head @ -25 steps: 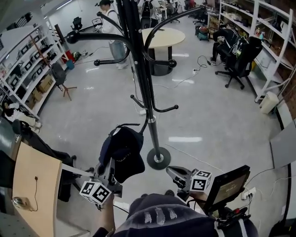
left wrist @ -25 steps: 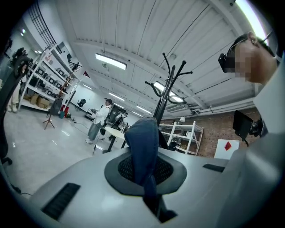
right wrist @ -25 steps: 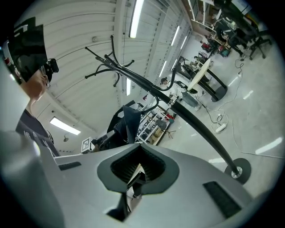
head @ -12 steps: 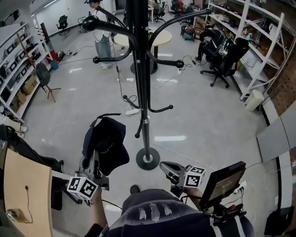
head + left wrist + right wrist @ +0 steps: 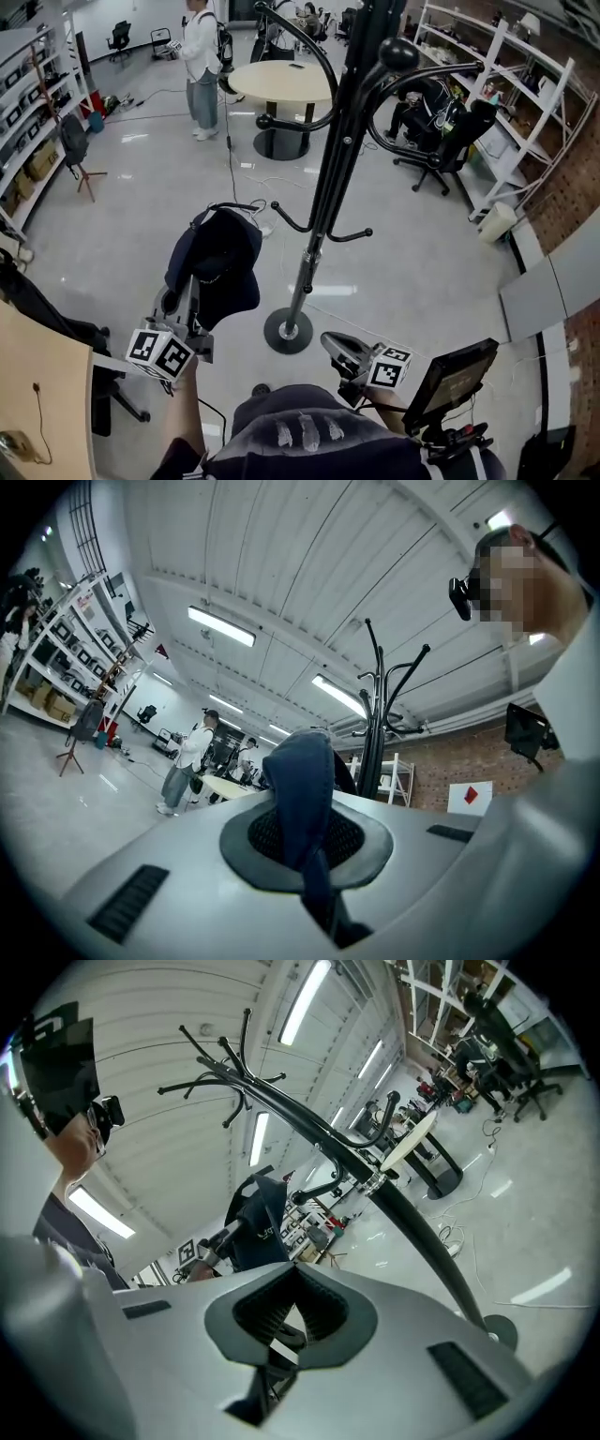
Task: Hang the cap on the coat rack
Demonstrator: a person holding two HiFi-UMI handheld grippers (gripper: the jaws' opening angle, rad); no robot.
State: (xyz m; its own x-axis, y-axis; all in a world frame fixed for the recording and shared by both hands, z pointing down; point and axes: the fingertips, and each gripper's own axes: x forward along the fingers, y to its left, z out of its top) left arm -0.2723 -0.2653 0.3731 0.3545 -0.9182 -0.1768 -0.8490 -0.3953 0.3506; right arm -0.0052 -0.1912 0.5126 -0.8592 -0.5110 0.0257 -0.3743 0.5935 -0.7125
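A dark navy cap (image 5: 217, 267) hangs from my left gripper (image 5: 192, 302), which is shut on its fabric and holds it above the floor, left of the black coat rack (image 5: 323, 206). In the left gripper view a fold of the cap (image 5: 302, 789) is pinched between the closed jaws of the left gripper (image 5: 307, 855), with the coat rack (image 5: 375, 714) behind. My right gripper (image 5: 337, 347) sits low, near the rack's round base (image 5: 286, 330), shut and holding nothing. In the right gripper view, past the right gripper (image 5: 292, 1274), the cap (image 5: 258, 1222) shows left of the slanting rack pole (image 5: 394, 1204).
A person in a white top (image 5: 202, 56) stands at the back by a round table (image 5: 281, 80). An office chair (image 5: 441, 122) and white shelves (image 5: 525, 94) stand at the right. A wooden desk (image 5: 42, 375) is at my left, a dark screen (image 5: 455, 380) at my lower right.
The left gripper has carried the cap a little higher and to the left of the pole. The view has swung, so the rack now leans to the right. The right gripper has barely moved.
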